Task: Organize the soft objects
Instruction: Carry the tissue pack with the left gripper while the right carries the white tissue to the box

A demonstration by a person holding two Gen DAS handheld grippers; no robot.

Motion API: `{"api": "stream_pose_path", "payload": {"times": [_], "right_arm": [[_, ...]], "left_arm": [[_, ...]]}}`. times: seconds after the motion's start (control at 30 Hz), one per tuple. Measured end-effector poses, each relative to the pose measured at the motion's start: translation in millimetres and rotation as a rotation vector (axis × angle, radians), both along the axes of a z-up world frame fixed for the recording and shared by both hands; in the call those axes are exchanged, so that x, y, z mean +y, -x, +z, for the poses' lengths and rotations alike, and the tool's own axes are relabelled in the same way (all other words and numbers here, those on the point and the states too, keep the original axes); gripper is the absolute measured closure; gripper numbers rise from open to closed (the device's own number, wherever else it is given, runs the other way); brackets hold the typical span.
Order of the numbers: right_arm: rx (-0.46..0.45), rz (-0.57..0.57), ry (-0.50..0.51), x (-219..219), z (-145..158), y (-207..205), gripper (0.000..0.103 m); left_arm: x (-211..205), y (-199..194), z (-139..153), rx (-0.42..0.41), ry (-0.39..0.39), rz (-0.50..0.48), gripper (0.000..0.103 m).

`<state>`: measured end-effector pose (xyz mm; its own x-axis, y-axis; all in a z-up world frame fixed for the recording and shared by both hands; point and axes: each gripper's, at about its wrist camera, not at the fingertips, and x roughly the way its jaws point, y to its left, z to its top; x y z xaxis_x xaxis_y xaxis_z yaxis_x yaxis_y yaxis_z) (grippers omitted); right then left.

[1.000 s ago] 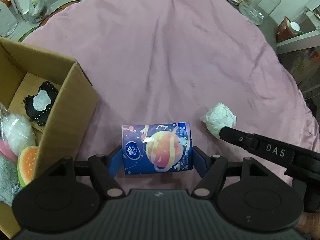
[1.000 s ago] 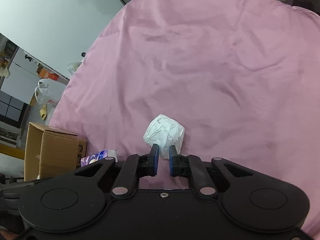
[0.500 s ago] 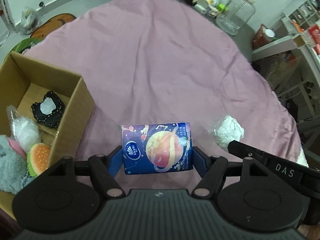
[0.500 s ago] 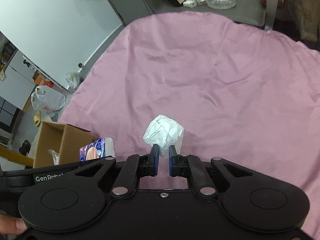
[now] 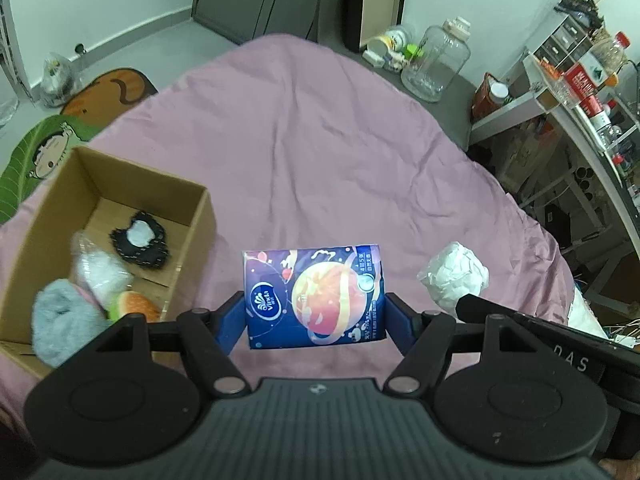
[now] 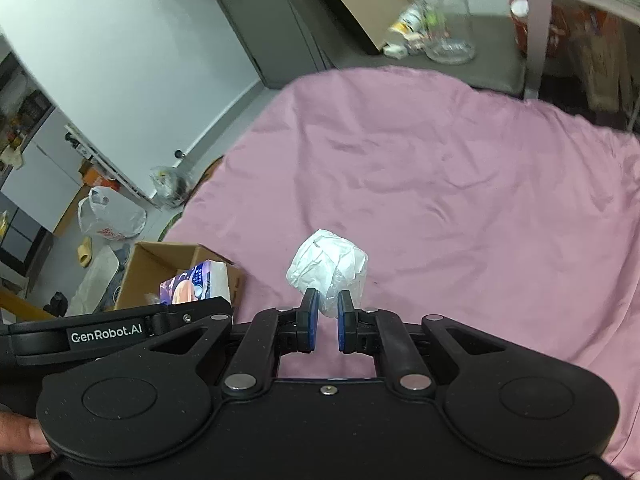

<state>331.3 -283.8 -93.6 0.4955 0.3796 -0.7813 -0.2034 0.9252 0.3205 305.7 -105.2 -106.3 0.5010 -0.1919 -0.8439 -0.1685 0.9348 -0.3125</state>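
Observation:
My left gripper (image 5: 315, 314) is shut on a blue tissue pack (image 5: 314, 294) with a planet print, held above the pink cloth. My right gripper (image 6: 327, 307) is shut on a crumpled white plastic bag (image 6: 328, 264), lifted above the cloth; the bag also shows in the left wrist view (image 5: 454, 276). An open cardboard box (image 5: 30, 240) sits at the left and holds a grey plush (image 5: 60, 320), a burger toy (image 5: 134, 305), a white bagged item (image 5: 100, 272) and a black lace piece (image 5: 140, 238). The box (image 6: 144, 268) and tissue pack (image 6: 200, 282) show in the right wrist view.
The pink cloth (image 5: 320, 140) covers a round table. A large clear jar (image 5: 436, 64) and small items stand on the floor beyond. A cluttered shelf (image 5: 580, 92) is at the right. Floor mats (image 5: 48, 148) lie at the left.
Both grippers have risen well above the table with their loads; more of the room and more of the box's inside are in view.

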Motion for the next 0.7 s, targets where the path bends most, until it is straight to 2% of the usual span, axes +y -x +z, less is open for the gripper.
{"api": "stream_pose_path", "payload": {"times": [0.37,0.7], "right_arm": [[-0.044,0.021,0.012,28.9,23.4,27.9,0.093],[-0.070,0.033,0.011,61.6,32.0,46.3,0.093]], "left_arm": [[31.1,32.2,22.5,-0.047,-0.016,0.019,0.032],[67.8,52.0,29.5,-0.070,-0.016,0.050,0.032]]}}
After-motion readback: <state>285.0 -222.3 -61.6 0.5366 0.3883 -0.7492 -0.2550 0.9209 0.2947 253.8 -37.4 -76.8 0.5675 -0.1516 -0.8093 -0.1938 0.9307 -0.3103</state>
